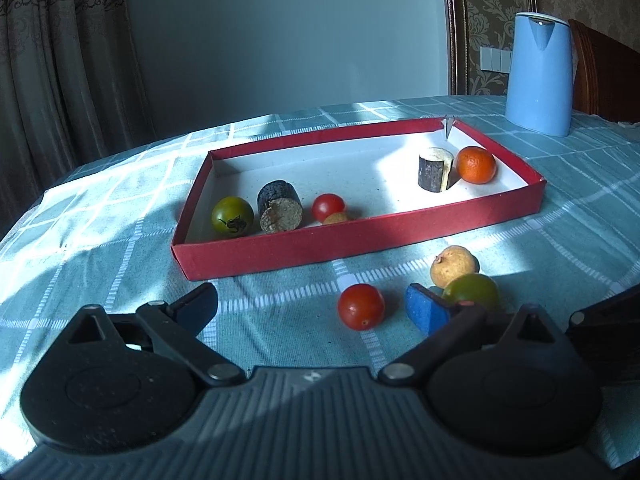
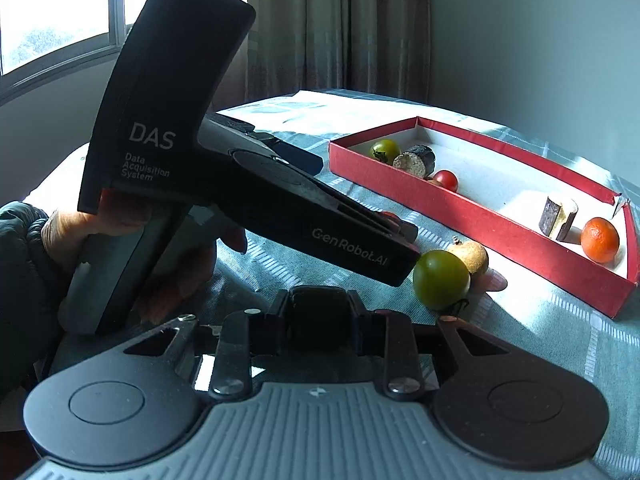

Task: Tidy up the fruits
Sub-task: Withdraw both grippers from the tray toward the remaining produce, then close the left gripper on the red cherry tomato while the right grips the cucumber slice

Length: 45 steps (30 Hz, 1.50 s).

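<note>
We saw the left gripper (image 1: 312, 304) spread wide, a red tomato (image 1: 361, 306) lying between its fingers. The right gripper (image 2: 316, 312) was pressed together, empty, with a green tomato (image 2: 441, 280) at its two o'clock.

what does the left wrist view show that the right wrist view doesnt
Only the left wrist view shows the blue kettle and the whole red tomato lying outside the box. Only the right wrist view shows the window and a person's hand holding the left gripper. Both show the red box, the orange, and the green tomato beside the tan fruit.
</note>
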Motion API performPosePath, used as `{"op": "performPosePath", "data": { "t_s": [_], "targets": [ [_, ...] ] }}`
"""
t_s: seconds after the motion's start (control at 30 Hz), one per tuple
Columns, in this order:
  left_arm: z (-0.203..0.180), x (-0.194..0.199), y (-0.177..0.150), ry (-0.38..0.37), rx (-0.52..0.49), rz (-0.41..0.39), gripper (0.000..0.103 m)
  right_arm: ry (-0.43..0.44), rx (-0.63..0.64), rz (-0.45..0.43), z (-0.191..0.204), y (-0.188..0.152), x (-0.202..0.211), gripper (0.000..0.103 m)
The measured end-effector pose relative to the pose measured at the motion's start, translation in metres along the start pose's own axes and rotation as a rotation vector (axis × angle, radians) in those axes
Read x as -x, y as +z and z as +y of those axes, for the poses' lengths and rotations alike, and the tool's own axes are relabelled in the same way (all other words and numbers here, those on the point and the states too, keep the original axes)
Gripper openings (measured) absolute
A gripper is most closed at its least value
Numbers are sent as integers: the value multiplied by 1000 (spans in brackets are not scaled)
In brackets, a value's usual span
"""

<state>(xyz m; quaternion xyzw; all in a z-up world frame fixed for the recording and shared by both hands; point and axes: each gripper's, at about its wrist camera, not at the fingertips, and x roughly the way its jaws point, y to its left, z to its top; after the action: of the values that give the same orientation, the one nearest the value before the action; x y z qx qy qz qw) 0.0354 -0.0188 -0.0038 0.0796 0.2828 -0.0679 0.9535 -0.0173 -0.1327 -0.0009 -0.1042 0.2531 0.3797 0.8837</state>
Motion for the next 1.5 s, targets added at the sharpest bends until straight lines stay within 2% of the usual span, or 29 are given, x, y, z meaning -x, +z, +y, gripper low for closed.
{"op": "performPosePath", "data": {
  "t_s": [0.07, 0.13, 0.2, 0.23, 0.27, 0.33, 0.4, 0.5, 0.6, 0.7, 0.77, 1.03, 1.27, 1.5],
  "targets": [
    [0, -3, 0, -2, 0, 20, 99, -3, 4, -1, 1, 0, 0, 28],
    [1, -6, 0, 0, 8, 32, 92, -5, 6, -2, 1, 0, 1, 28],
    [4, -10, 0, -16, 20, 53, 76, -6, 7, -3, 1, 0, 1, 28],
    [4, -9, 0, -36, 22, 49, 71, -7, 8, -3, 2, 0, 1, 28],
    [3, -8, 0, -55, 15, 46, 60, -9, 11, -3, 2, 0, 2, 28],
    [-3, -5, -1, -60, -21, 33, 51, -11, 12, -5, 3, -1, 2, 28],
    [-8, -3, -2, -76, -48, 26, 37, -12, 14, -7, 4, -1, 3, 28],
    [-13, -2, -2, -87, -69, 22, 28, -14, 13, -9, 3, -1, 4, 28],
    [-16, 0, -2, -81, -81, 19, 24, -17, 13, -12, 3, -1, 4, 28],
    [-20, 1, -3, -44, -82, 15, 24, -22, 4, -17, 2, -1, 5, 28],
    [-21, 0, -2, 14, -81, 14, 24, -34, -6, -22, 0, -1, 6, 28],
    [-6, 1, 0, 169, -4, -4, 24, -92, -27, -70, -8, 0, 14, 28],
    [-2, 0, 1, 191, 9, -1, 24, -203, -100, -181, -34, 12, 33, 28],
    [-2, 3, 4, 205, 17, -28, 23, -306, -141, -231, -63, 27, 40, 28]
  ]
}}
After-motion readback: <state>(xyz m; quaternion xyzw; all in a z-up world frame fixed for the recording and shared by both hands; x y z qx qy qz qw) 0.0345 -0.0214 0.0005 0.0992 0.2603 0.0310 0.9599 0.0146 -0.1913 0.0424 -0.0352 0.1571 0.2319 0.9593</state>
